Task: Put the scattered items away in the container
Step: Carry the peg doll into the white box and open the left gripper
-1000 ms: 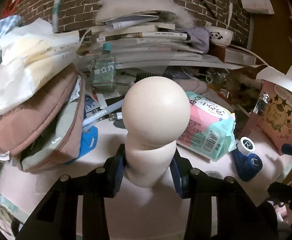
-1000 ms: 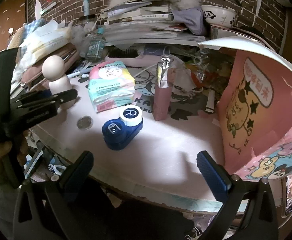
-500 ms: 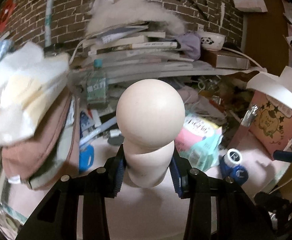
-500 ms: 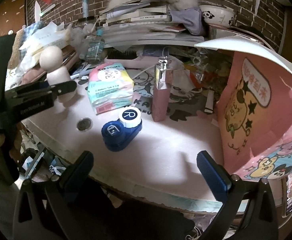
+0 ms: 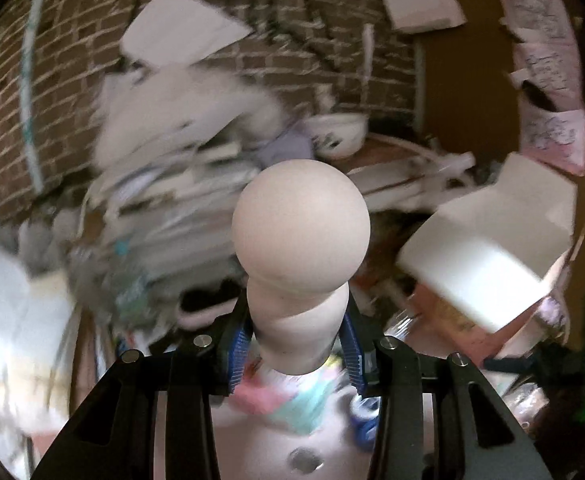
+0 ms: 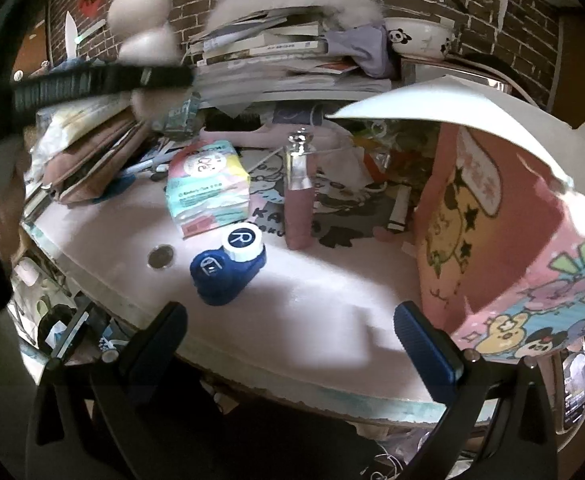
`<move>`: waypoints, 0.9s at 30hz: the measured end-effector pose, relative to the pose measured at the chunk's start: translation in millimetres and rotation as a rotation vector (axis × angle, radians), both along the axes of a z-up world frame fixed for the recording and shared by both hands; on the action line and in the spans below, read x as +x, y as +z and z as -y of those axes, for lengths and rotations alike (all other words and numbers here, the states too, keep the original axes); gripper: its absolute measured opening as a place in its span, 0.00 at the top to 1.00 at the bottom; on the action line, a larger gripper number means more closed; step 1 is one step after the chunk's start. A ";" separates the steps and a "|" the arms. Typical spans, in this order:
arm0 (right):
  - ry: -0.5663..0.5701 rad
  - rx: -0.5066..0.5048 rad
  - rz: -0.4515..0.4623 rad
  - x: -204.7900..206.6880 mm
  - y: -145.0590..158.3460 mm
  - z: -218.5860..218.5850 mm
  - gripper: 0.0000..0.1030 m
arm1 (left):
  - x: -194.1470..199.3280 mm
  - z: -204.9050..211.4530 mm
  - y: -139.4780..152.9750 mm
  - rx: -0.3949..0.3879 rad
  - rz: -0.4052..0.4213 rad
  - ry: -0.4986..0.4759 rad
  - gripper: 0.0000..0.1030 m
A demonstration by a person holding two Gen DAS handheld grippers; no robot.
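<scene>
Left gripper (image 5: 297, 344) clenched on one bottle (image 5: 300, 256) (round-topped), right gripper (image 6: 290, 334) released, empty

Both views are dim and warm, ringed by the black fisheye border, with lines bowed toward the edges; the left wrist view is heavily smeared by motion, so the brick wall (image 5: 72, 92) and the clutter streak, while the pale round-headed bottle (image 5: 300, 264) stays fairly sharp; the right wrist view is crisper; a bright patch lies on the pink table (image 6: 332, 292) near its front edge, shadows fall beside the blue case (image 6: 224, 276), and the bottle (image 6: 144, 28) at top left is blurred.
</scene>
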State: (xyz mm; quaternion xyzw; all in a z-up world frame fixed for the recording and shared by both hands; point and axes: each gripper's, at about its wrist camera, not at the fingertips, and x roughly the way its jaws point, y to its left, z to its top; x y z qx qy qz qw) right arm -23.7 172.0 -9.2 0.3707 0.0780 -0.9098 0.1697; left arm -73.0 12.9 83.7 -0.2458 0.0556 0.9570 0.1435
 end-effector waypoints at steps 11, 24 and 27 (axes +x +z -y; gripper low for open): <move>-0.005 0.001 0.014 10.5 -3.8 -18.9 0.00 | -24.3 -101.7 42.1 -0.017 0.040 -0.328 0.65; -0.021 -0.020 0.017 10.5 -6.0 -36.5 0.00 | -56.5 -193.1 1.3 -0.123 0.232 -0.472 0.66; -0.028 -0.026 0.021 8.7 -6.6 -39.1 0.00 | -54.3 -195.9 -5.0 -0.163 0.215 -0.454 0.66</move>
